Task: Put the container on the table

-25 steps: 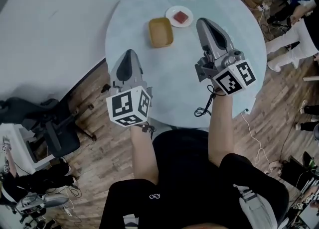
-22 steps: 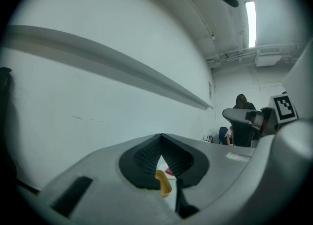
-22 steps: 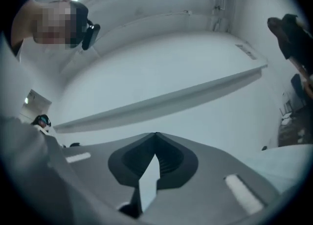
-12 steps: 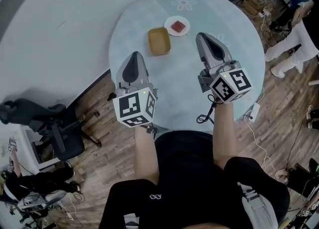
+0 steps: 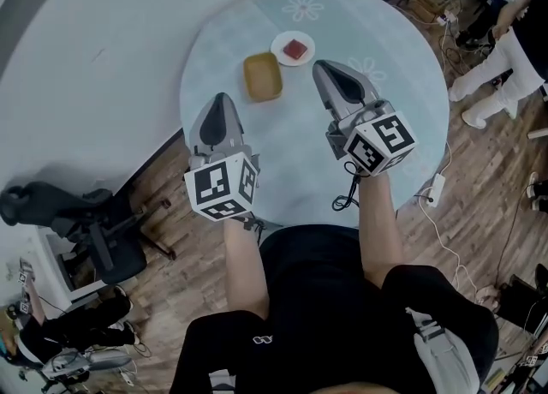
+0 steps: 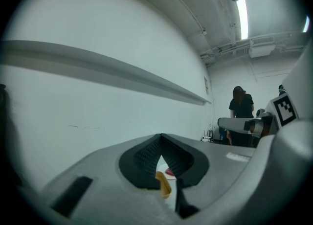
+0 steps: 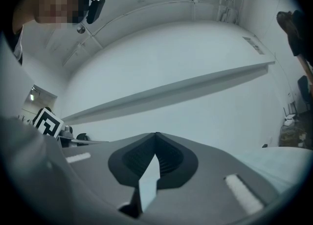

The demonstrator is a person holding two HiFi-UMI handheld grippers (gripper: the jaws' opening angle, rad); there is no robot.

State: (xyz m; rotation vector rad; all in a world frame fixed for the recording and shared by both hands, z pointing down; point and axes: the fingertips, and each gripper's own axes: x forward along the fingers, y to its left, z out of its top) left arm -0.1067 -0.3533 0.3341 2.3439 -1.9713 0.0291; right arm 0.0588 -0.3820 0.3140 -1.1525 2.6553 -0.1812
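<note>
A yellow rectangular container (image 5: 262,76) stands empty on the round pale table (image 5: 402,84), left of centre at the far side. In the left gripper view the container (image 6: 163,185) shows low in the gap under the jaws. My left gripper (image 5: 218,103) hovers over the table's near-left edge, a short way before the container, shut and empty. My right gripper (image 5: 325,68) is over the table just right of the container, shut with nothing held. In their own views the left gripper (image 6: 161,141) and the right gripper (image 7: 156,138) both point level toward a white wall.
A white plate (image 5: 293,47) with a red piece sits just behind the container to its right. A black office chair (image 5: 86,212) stands on the wood floor at left. Cables and a power strip (image 5: 432,187) lie at right. People stand at the far right (image 5: 505,15).
Both grippers have shifted slightly nearer the container and stay shut. The head view has swung, so the table sits lower and more to the left in the frame.
</note>
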